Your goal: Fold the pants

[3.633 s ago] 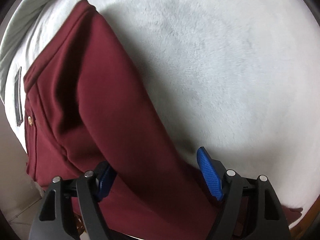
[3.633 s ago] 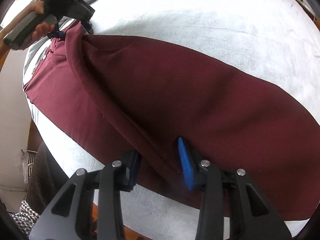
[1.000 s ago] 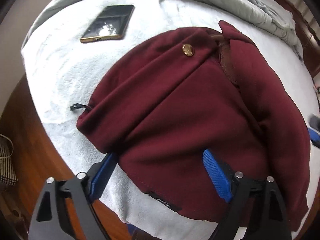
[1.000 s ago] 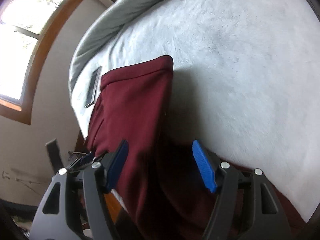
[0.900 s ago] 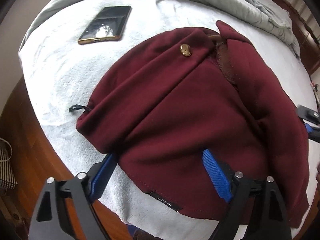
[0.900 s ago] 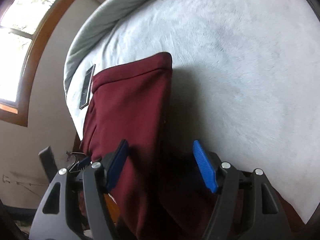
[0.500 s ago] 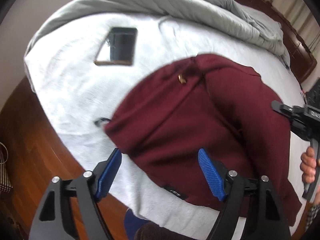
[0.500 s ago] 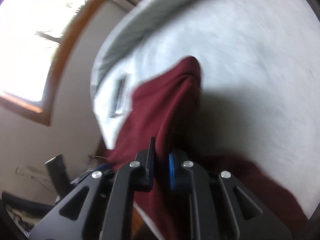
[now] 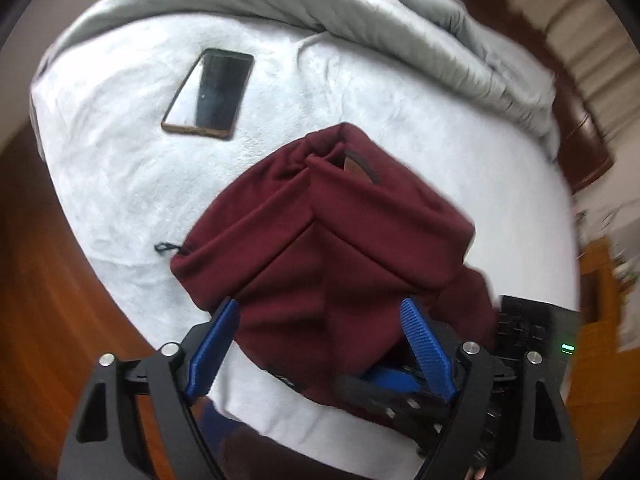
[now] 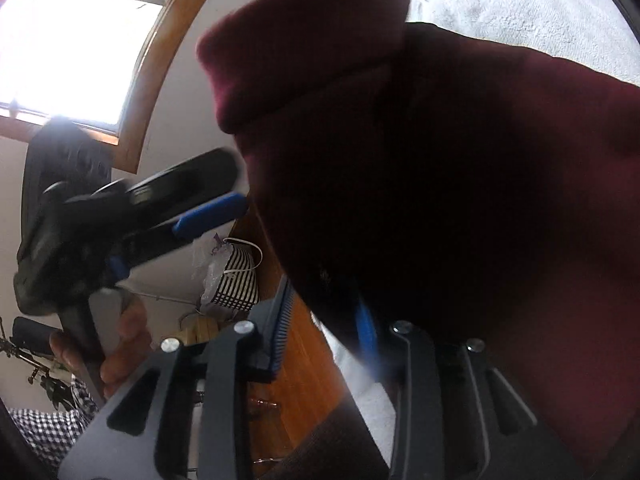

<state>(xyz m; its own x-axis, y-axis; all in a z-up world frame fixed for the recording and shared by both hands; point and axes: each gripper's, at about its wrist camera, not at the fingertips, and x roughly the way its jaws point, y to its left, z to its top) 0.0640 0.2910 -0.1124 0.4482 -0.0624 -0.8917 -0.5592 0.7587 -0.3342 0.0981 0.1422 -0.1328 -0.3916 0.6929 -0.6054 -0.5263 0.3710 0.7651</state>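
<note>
**Inspector A:** The left gripper (image 9: 320,344) stands with its jaws wide and nothing pressed between the blue pads; it hangs above the near edge of the maroon pants (image 9: 332,248). The right gripper (image 10: 326,328) has just been opening. A fold of the cloth hangs between its fingers at 12 o'clock, yet whether the pads still press on it cannot be told: the right pad is blurred and half covered.

**Inspector B:** And the garment?

**Inspector A:** The pants lie bundled in thick, rounded layers on the white bed cover (image 9: 132,184), near its 6 o'clock edge in the left wrist view. One open cuff or waist end points to 12 o'clock with a brown lining showing inside. A dark loop of cord sticks out at 9 o'clock. A phone (image 9: 210,94) lies apart from them at 11 o'clock, and a grey duvet (image 9: 420,28) is bunched beyond.

**Inspector B:** What is obscured?

**Inspector A:** In the right wrist view the cloth fills the frame, dark and without detail. The other gripper and a hand (image 10: 120,340) at 8 o'clock are smeared.
</note>
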